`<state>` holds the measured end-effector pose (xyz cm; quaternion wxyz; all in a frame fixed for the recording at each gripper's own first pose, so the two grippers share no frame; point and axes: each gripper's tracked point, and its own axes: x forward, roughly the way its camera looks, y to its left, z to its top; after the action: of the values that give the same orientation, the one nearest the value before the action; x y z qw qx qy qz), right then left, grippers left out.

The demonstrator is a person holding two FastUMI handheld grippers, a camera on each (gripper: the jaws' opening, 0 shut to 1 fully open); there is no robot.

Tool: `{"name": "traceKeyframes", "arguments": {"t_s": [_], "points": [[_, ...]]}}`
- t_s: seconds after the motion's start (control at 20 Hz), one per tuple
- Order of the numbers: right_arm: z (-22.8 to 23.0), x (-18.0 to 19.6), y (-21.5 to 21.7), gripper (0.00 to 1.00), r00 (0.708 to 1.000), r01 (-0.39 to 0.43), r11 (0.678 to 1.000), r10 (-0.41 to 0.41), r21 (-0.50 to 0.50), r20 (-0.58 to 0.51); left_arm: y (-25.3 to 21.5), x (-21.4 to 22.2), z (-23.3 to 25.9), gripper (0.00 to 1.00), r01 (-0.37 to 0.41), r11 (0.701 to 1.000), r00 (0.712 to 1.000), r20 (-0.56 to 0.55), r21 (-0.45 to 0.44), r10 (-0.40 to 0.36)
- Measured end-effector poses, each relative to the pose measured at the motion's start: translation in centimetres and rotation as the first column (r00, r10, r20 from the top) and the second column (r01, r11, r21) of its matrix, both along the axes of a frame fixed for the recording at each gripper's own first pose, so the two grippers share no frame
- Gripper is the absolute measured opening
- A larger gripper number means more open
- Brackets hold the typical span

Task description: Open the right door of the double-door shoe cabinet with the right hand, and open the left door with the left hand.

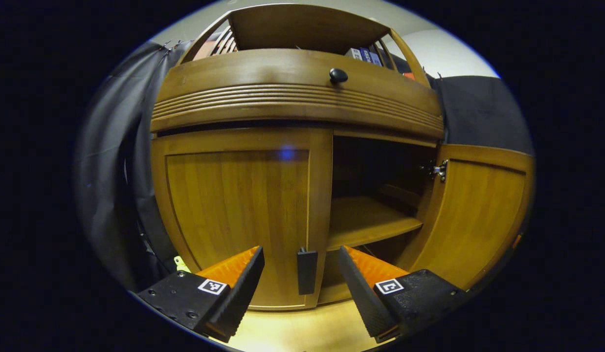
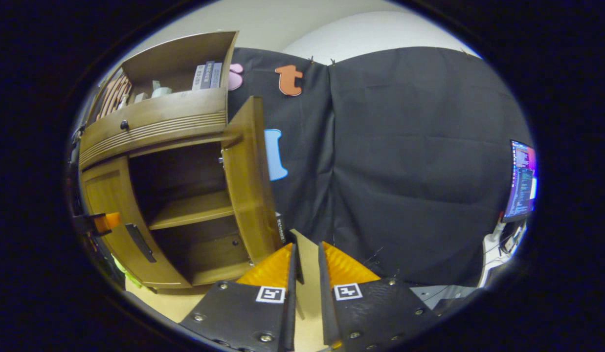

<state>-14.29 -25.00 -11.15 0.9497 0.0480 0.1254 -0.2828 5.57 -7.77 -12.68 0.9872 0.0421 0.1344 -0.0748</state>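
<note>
The shoe cabinet (image 1: 292, 98) stands upright against the black cloth wall, its front facing the left gripper view. The left door (image 1: 238, 210) is shut, flat in its frame, with its long axis vertical and a dark bar handle (image 1: 306, 271) standing upright near its inner edge. The right door (image 1: 478, 215) is swung out on its hinge (image 1: 439, 170), its inner face turned toward the opening, so the dark interior and a wooden shelf (image 1: 366, 220) are exposed. Above both doors runs a ribbed drawer front with a round dark knob (image 1: 338, 75), and books stand on the open top shelf.

The left gripper (image 1: 302, 274) is spread wide, one finger on each side of the bar handle (neither finger touches it, as far as can be seen), hovering just before the left door above the pale floor (image 1: 302, 327).

In the right gripper view the cabinet sits to the left, the right door (image 2: 248, 181) edge-on and pointing out toward the camera. The right gripper (image 2: 306, 266) is narrowly parted, its fingers close together with a thin slot between them, holding nothing and near the free edge of the open door. A lit screen (image 2: 521, 181) shows at the far right
</note>
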Motion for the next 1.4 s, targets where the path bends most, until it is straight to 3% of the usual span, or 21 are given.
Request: {"name": "traceKeyframes", "arguments": {"t_s": [0.15,0.2,0.3,0.45,0.5,0.65,0.75,0.85,0.95,1.4], "points": [[0.8,-1.5,-0.1,0.22,1.000,0.012,1.000,-0.012,-0.024,0.000,-0.1,1.7,-2.2,0.84,-0.004,1.000,1.000,-0.028,0.016,0.004],[1.1,-1.9,-0.2,0.22,1.000,0.017,0.999,-0.017,-0.033,-0.002,-0.1,2.3,-3.0,0.74,-0.008,1.000,0.999,-0.040,0.022,0.009],[1.5,-2.8,-0.5,0.22,1.000,0.027,0.998,-0.027,-0.051,-0.004,-0.2,3.3,-4.4,0.63,-0.012,0.999,0.997,-0.078,0.037,0.015],[1.8,-3.6,-0.7,0.22,0.999,0.035,0.997,-0.035,-0.072,-0.009,-1.0,3.7,-4.8,0.49,0.003,0.999,0.999,-0.052,0.053,0.000],[1.7,-3.8,-0.6,0.23,0.999,0.035,0.997,-0.036,-0.072,-0.011,-1.1,4.0,-5.0,0.38,-0.004,0.998,0.999,-0.046,0.069,0.007],[1.6,-4.1,-0.5,0.22,1.000,0.027,0.997,-0.028,-0.066,-0.011,-0.9,4.2,-5.0,0.41,-0.021,0.998,0.999,-0.037,0.064,0.024],[1.3,-3.8,-0.3,0.22,1.000,0.013,0.998,-0.014,-0.059,-0.016,-1.0,4.4,-5.0,0.35,-0.029,0.999,0.999,-0.034,0.046,0.030],[1.2,-3.5,0.1,0.22,1.000,-0.007,0.998,0.006,-0.056,-0.020,-0.9,4.4,-5.1,0.39,-0.036,0.999,0.999,-0.032,0.034,0.037],[1.3,-3.1,0.5,0.22,0.999,-0.031,0.998,0.030,-0.057,-0.020,-0.7,4.6,-5.1,0.34,-0.035,0.999,0.999,-0.028,0.020,0.036],[0.7,1.0,4.8,0.22,0.977,-0.214,0.976,0.213,-0.040,-0.022,-1.5,3.9,-4.4,0.31,0.025,0.998,0.998,-0.060,-0.051,-0.028]]}}
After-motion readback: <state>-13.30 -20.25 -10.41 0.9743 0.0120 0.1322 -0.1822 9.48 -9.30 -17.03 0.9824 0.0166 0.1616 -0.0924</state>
